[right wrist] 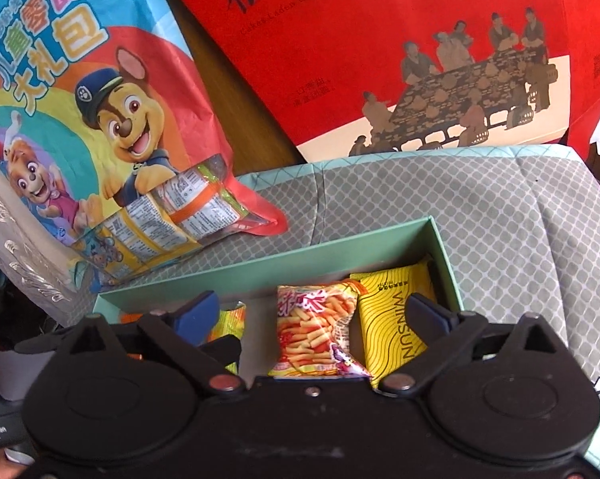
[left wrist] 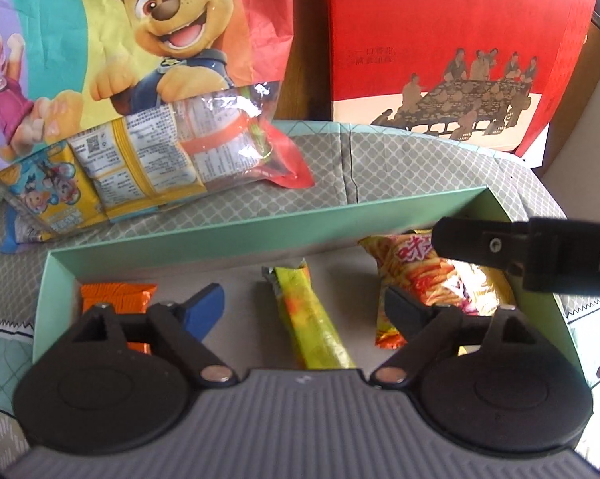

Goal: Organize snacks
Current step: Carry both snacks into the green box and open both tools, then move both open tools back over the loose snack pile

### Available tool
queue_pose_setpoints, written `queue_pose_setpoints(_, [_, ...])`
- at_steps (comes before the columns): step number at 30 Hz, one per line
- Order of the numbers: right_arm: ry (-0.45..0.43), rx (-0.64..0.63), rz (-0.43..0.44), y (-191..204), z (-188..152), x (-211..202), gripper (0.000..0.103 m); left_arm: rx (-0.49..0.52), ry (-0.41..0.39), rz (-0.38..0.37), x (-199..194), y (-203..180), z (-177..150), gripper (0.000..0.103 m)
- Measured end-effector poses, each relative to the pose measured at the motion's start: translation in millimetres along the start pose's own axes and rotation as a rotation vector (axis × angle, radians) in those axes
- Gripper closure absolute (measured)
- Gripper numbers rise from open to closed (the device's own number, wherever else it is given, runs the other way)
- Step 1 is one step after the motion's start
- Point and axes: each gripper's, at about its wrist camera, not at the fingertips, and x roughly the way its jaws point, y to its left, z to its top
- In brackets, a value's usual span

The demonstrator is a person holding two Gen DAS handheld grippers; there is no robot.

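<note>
A shallow mint-green cardboard box [left wrist: 228, 225] sits open on a grey lattice-patterned cloth [left wrist: 419, 159]; inside it, snacks lie in a row. From the left wrist view: an orange foil packet [left wrist: 118, 293] at the left end, a long yellow-green stick wrapper [left wrist: 311, 315] in the middle, and an orange-red bag printed with fried sticks [left wrist: 431, 279] to the right. The right wrist view adds a yellow packet with wavy black lines [right wrist: 391, 315] at the far right end, touching the orange-red bag.

The left gripper [left wrist: 303, 305] hovers over the box with its jaws wide apart; the stick wrapper lies between them, not pinched. The right gripper [right wrist: 313, 311] is also spread wide above the orange-red bag and the yellow packet, gripping nothing.

Behind the box, on the cloth, leans a large colourful gift bag with cartoon puppies [left wrist: 140, 60], its clear lower window showing small packets; a red carton with printed figures at a table [left wrist: 459, 60] stands beside it.
</note>
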Motion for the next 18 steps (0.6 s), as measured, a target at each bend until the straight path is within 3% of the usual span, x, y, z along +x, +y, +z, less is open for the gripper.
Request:
queue_pose_setpoints(10, [0.012,0.035,0.007,9.4,-19.1,-33.3,0.0,0.006,0.001,0.005,-36.4,3.0,-18.1,0.0])
queue_pose_setpoints(18, [0.021,0.039,0.033,25.3,-52.7,-78.4,0.0,0.02,-0.003,0.005,-86.9,10.8,-51.9,0.0])
